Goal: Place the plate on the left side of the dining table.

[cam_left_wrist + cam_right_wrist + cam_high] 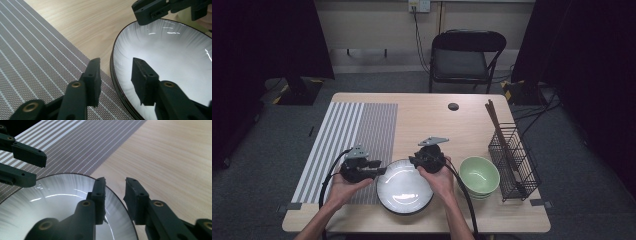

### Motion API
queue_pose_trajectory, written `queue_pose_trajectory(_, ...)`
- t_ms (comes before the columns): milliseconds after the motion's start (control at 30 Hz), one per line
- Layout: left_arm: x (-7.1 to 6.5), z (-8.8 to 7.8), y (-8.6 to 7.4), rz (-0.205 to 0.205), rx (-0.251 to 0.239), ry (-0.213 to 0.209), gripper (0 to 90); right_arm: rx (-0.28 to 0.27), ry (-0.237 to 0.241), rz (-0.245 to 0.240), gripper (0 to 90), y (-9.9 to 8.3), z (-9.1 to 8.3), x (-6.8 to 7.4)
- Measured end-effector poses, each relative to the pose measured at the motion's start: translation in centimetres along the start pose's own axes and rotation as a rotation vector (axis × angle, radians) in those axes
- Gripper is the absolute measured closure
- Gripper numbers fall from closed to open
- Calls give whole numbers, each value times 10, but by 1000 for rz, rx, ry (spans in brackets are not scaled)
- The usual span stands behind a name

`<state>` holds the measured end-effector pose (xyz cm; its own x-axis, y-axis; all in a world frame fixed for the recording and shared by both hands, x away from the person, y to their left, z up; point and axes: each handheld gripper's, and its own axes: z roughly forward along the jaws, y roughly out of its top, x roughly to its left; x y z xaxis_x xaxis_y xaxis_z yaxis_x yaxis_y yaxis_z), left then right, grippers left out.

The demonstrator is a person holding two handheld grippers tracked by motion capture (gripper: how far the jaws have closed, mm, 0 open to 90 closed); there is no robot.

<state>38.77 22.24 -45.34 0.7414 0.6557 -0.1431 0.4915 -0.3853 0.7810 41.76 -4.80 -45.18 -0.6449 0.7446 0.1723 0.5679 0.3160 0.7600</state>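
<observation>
Plate sits flat on the desk at the near edge, centre, w/ its left rim just overlapping the striped mat and the green bowl close by on its right. Wire rack w/ chopsticks stands farther right.

You've got the left gripper straddling the plate's left rim: one jaw outside over the mat, one inside over the white face. Gap is still visible on both sides, so no clamp yet. Same w/ the right gripper at the far-right rim: jaws partly closed, rim running between them, pads not pressing as far as the right gripper view shows.

Risks from here, imo:
- Glazed rim is slick and sloped; if you close on the very lip only, the pads may slide off and the plate drops back to the desk.
- Uneven lift, one hand ahead of the other, tips the plate and it slips out of the lower jaws.
- Swinging right on the lift could knock the bowl, since it's so near.

Orientation: plate is round, so no real long axis; it faces up, lying level. Your two grip points sit roughly across from each other, left to far-right.
</observation>
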Motion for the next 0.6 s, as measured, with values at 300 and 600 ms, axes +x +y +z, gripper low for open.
queue_pose_trajectory(300, 1, 5, -3, 3, 17, -17, 755, -16, -4, 24, 822, -7, 0, -5)
queue_pose_trajectory(600, 2, 8, -2, 0, 23, -39, 832, -17, 16, 33, 828, -7, 0, -8)
